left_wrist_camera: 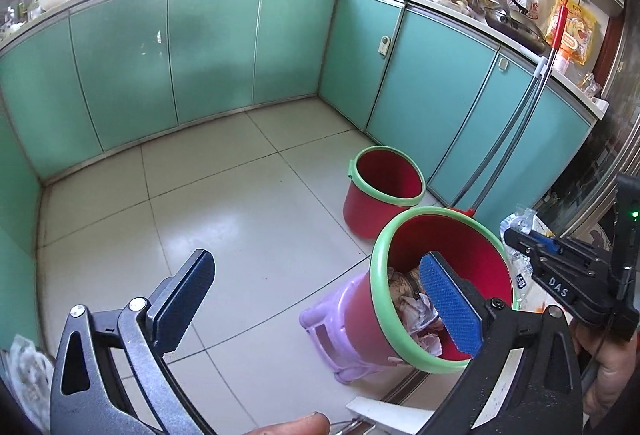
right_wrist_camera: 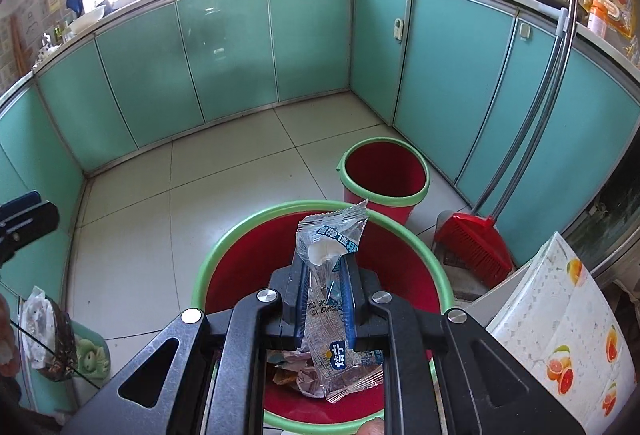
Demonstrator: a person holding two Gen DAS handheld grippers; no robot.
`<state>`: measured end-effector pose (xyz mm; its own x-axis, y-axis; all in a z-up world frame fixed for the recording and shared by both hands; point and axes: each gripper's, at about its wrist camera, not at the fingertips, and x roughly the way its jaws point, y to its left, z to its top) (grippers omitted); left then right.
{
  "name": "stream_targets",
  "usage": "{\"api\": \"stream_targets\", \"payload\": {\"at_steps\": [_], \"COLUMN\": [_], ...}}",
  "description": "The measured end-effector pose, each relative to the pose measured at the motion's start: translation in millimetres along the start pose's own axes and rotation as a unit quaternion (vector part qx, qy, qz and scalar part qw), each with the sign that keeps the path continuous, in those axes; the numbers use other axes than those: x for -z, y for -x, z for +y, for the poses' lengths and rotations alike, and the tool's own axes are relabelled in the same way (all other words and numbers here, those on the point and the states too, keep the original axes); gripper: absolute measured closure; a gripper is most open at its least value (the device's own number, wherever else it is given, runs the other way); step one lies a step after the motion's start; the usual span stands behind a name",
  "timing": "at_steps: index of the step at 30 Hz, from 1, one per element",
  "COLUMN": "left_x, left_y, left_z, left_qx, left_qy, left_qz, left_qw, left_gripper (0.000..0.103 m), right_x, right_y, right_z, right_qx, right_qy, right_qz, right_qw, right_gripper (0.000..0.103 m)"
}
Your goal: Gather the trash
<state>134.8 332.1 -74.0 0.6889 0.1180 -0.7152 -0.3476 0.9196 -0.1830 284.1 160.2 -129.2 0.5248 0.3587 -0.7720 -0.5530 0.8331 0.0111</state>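
— While the right gripper (right_wrist_camera: 325, 299) sits low in the middle of the right wrist frame, what is it carrying?

— A crinkled clear plastic wrapper with blue printing (right_wrist_camera: 330, 275); the two fingers are clamped together on it, and it sticks up above them and hangs below.

— Where is that wrapper relative to the bin?

— Over the mouth of the near red plastic bucket with a pale green rim (right_wrist_camera: 208, 255), which already holds crumpled paper and wrappers (right_wrist_camera: 296, 375).

— And the left gripper (left_wrist_camera: 316, 307)?

— Its fingers stand wide apart with nothing between them; the blue-padded one overlaps the near bucket's opening at lower right of the left wrist frame. That bucket rests on a lilac plastic stool (left_wrist_camera: 332, 335).

— Anything else nearby?

— A second red bucket with a green rim (right_wrist_camera: 384, 171) stands behind on the pale tiled floor (right_wrist_camera: 224, 187), near a red broom (right_wrist_camera: 476, 243) leaning on the turquoise cabinet doors (right_wrist_camera: 224, 51).
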Motion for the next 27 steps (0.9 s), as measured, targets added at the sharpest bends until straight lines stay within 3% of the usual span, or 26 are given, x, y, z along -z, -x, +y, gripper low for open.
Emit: {"api": "stream_targets", "payload": {"at_steps": [10, 13, 14, 15, 22, 27], "left_x": [-2.5, -0.6, -0.1, 0.2, 1.5, -2.4], "left_y": [5.4, 7.8, 8.1, 8.7, 16.7, 29.8], "left_z": [-1.0, -2.6, -3.0, -3.3, -13.0, -36.7], "left_qx": [-0.002, -0.002, -0.003, -0.004, -0.014, 0.001], "left_qy": [-0.005, -0.005, -0.007, -0.008, -0.023, -0.044], "left_qz": [-0.002, -0.001, -0.001, -0.001, -0.004, -0.014], "left_qw": [1.0000, 1.0000, 1.0000, 1.0000, 0.9996, 0.9989], "left_gripper": [0.000, 0.000, 0.000, 0.000, 0.000, 0.000], "right_x": [20.9, 22.9, 23.6, 24.1, 23.0, 22.2], "right_y": [-33.7, -38.5, -37.4, -36.8, -20.4, 33.2], "right_z": [-4.5, -8.0, -8.6, -9.3, -9.5, -19.7], "right_qx": [0.005, 0.004, 0.003, 0.004, 0.020, 0.039], "right_qy": [0.002, 0.000, -0.001, 0.000, 0.004, -0.007], "right_qz": [0.037, 0.042, 0.039, 0.036, 0.028, -0.003], "right_qw": [0.999, 0.999, 0.999, 0.999, 0.999, 0.999], "right_gripper": [0.086, 0.053, 0.037, 0.030, 0.023, 0.023]}}
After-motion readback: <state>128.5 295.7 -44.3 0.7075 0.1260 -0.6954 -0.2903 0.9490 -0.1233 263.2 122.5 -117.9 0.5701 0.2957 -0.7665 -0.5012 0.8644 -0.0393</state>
